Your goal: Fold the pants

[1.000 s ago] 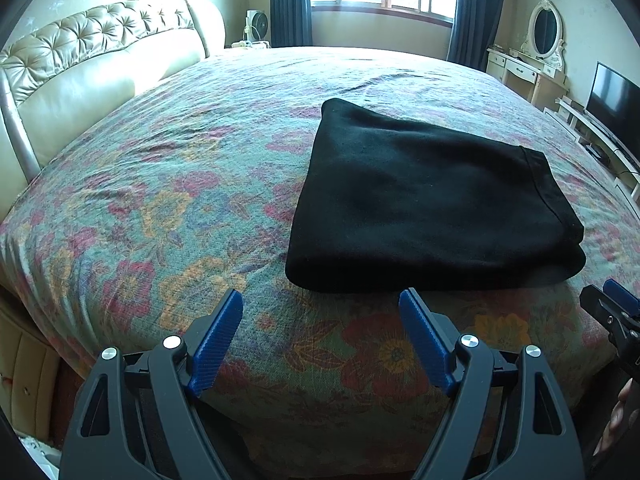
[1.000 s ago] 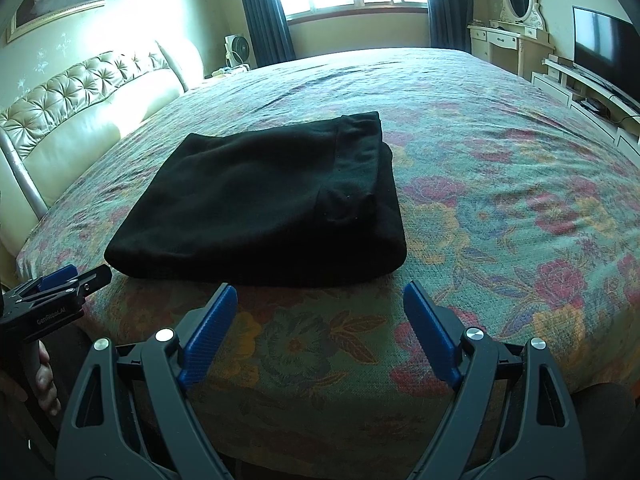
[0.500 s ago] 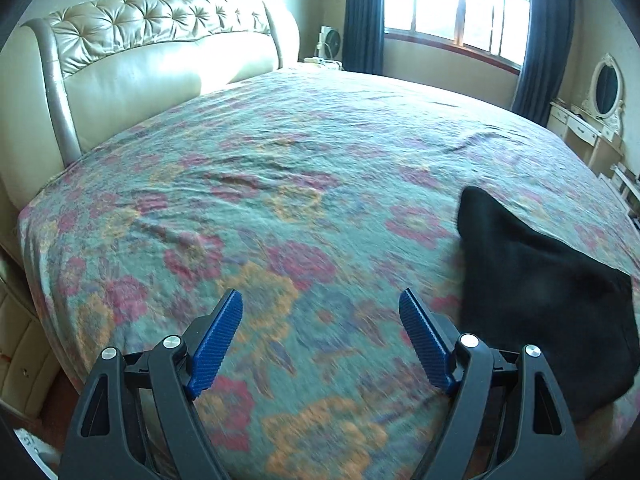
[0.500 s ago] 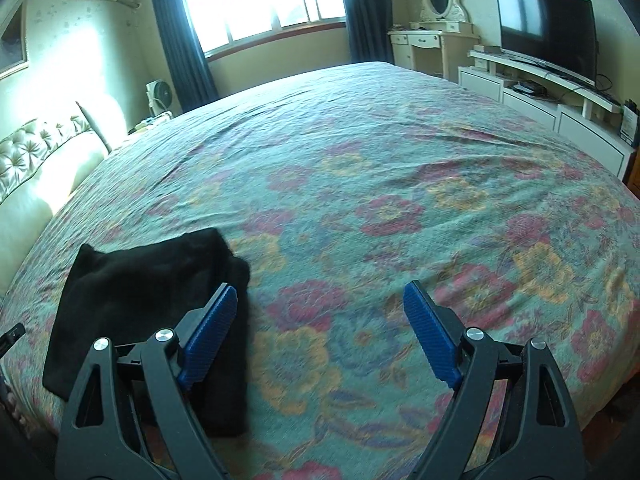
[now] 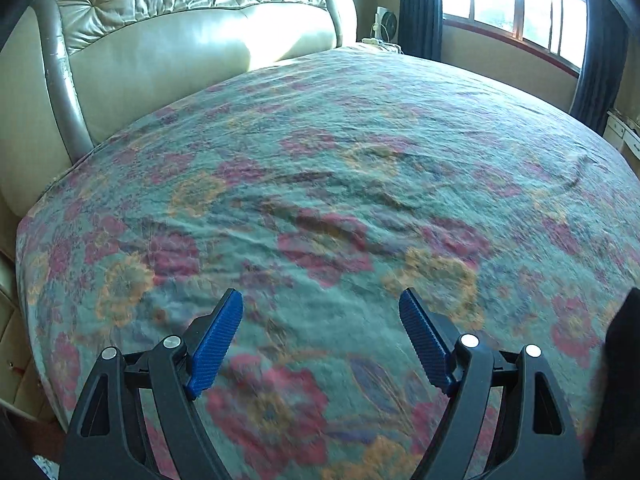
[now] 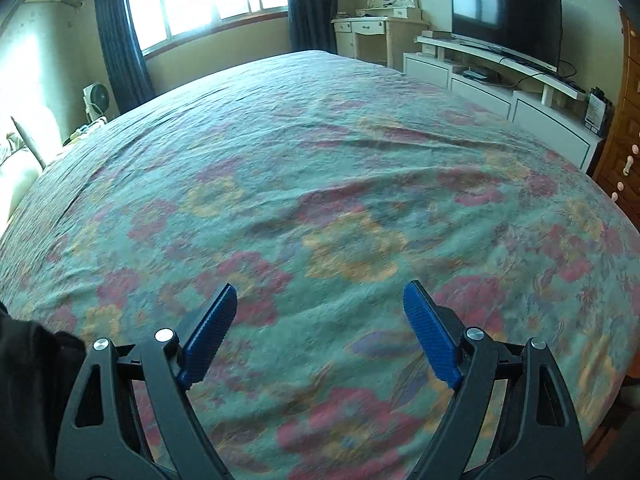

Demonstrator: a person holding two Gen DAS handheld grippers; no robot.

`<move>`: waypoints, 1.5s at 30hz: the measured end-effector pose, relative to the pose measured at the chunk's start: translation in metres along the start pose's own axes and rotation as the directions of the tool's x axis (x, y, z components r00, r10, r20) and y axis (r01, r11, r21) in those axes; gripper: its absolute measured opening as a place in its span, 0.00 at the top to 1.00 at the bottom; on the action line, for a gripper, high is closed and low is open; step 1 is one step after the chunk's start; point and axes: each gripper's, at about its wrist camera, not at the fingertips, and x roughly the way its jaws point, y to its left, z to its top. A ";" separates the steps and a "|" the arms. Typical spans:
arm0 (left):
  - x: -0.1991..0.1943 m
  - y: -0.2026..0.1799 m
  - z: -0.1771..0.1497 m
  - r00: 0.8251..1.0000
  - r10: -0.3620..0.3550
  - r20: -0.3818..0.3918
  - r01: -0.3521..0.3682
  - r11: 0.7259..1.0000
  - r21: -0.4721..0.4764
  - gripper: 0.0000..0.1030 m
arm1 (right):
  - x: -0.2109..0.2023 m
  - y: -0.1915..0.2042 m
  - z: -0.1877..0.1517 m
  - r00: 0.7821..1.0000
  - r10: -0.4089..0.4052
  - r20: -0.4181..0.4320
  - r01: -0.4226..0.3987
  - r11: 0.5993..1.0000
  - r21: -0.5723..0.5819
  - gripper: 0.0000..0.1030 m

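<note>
Across both views we see mostly floral quilted bedspread (image 5: 320, 184). Black fabric pants (image 5: 624, 360) sit at 3 o'clock, out of reach. Left gripper (image 5: 320, 336) and right gripper (image 6: 320, 332) wide, empty, likely since folding's done.

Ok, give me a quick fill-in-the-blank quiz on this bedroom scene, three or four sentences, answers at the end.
1. Both the left gripper and the right gripper have their jaws ____, with nothing between them.
2. The pants are ____ in colour.
3. The bedspread carries a ____ pattern.
4. In the right wrist view, the television stands to the ____ of the bed.

Answers: open; black; floral; right
</note>
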 end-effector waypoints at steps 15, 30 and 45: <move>0.080 0.074 0.017 0.974 0.178 -0.139 -0.199 0.969 -0.149 0.06 | 0.093 -0.053 0.023 0.983 -0.132 -0.125 0.132 0.991 -0.009 0.02; 0.080 0.075 0.018 0.976 0.164 -0.141 -0.186 0.969 -0.160 0.06 | 0.091 -0.052 0.021 0.985 -0.123 -0.124 0.124 0.992 0.000 0.02; 0.081 0.075 0.018 0.977 0.161 -0.142 -0.183 0.970 -0.162 0.06 | 0.091 -0.053 0.021 0.985 -0.122 -0.124 0.123 0.992 0.000 0.02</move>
